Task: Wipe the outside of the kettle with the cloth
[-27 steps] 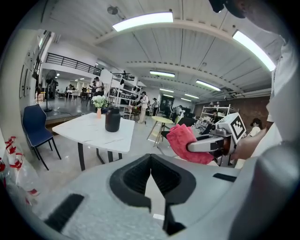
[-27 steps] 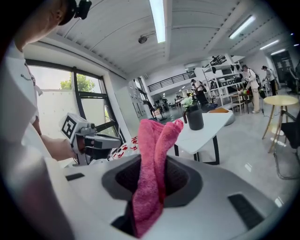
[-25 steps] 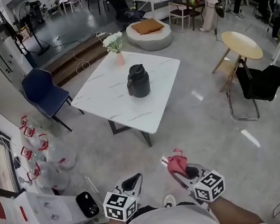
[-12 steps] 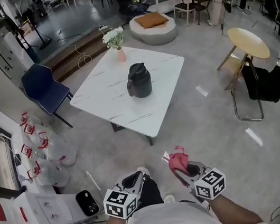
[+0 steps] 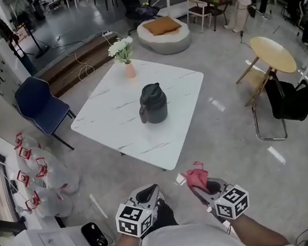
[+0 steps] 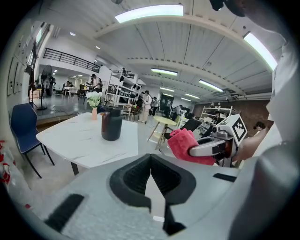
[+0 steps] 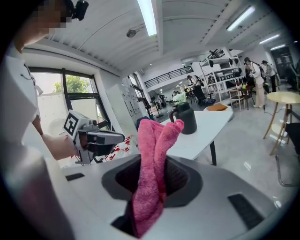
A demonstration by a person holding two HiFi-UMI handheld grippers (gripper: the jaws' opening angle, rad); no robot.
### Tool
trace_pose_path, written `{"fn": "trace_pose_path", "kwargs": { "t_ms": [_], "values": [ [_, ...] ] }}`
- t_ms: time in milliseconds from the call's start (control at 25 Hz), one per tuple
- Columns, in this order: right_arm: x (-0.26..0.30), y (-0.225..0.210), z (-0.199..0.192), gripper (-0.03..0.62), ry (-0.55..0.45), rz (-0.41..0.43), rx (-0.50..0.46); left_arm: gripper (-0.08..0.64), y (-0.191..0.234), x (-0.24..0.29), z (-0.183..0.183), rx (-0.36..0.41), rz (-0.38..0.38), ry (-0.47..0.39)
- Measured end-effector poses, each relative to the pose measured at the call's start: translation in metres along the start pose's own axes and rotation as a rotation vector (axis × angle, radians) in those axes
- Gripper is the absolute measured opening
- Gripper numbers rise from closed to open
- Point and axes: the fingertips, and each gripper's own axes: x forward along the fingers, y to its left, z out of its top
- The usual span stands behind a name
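The dark, squat kettle [image 5: 152, 104] with its lid and side handle stood upright near the middle of the white, marble-veined square table [image 5: 112, 118], well apart from us. We judged it rigid and smooth-skinned, perhaps weighty if filled, and best steadied by the handle or the top while its rounded flanks were rubbed. The pink terry cloth [image 7: 152, 159] looked light, soft and limp, folding over itself above the jaws. It would likely drape to the kettle's curve but might slide out of a shallow pinch. Our right gripper [image 5: 202, 187] pinched the cloth's lower part, held close to our body. Our left gripper [image 6: 151, 159] had its jaws pressed together with nothing between them. Past the kettle a small pink vase [image 5: 130, 69] of white flowers stood near the table's far corner, and a blue padded chair [image 5: 38, 101] sat beside the table on the grey polished floor [image 5: 216, 138].
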Motion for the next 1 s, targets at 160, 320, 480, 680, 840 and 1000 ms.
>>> {"fn": "trace_pose_path", "kwargs": {
  "t_ms": [160, 320, 480, 680, 840, 1000],
  "values": [
    [0.034, -0.009, 0.039, 0.114, -0.012, 0.038, -0.003, 0.002, 0.040, 0.018, 0.026, 0.009, -0.003, 0.004],
    [0.071, -0.024, 0.074, 0.114, -0.018, 0.034, -0.014, 0.002, 0.083, 0.033, 0.055, 0.030, -0.009, -0.003],
    [0.108, -0.040, 0.102, 0.114, -0.023, 0.021, -0.003, 0.002, 0.129, 0.044, 0.077, 0.044, -0.001, -0.007],
    [0.146, -0.050, 0.131, 0.112, -0.047, 0.009, 0.009, 0.002, 0.173, 0.061, 0.093, 0.045, -0.014, -0.009],
    [0.165, -0.062, 0.147, 0.114, -0.047, -0.033, 0.001, 0.002, 0.194, 0.079, 0.107, 0.060, -0.049, -0.021],
    [0.171, -0.072, 0.158, 0.114, -0.041, -0.092, -0.031, 0.002, 0.208, 0.093, 0.117, 0.092, -0.072, -0.025]
  ]
}}
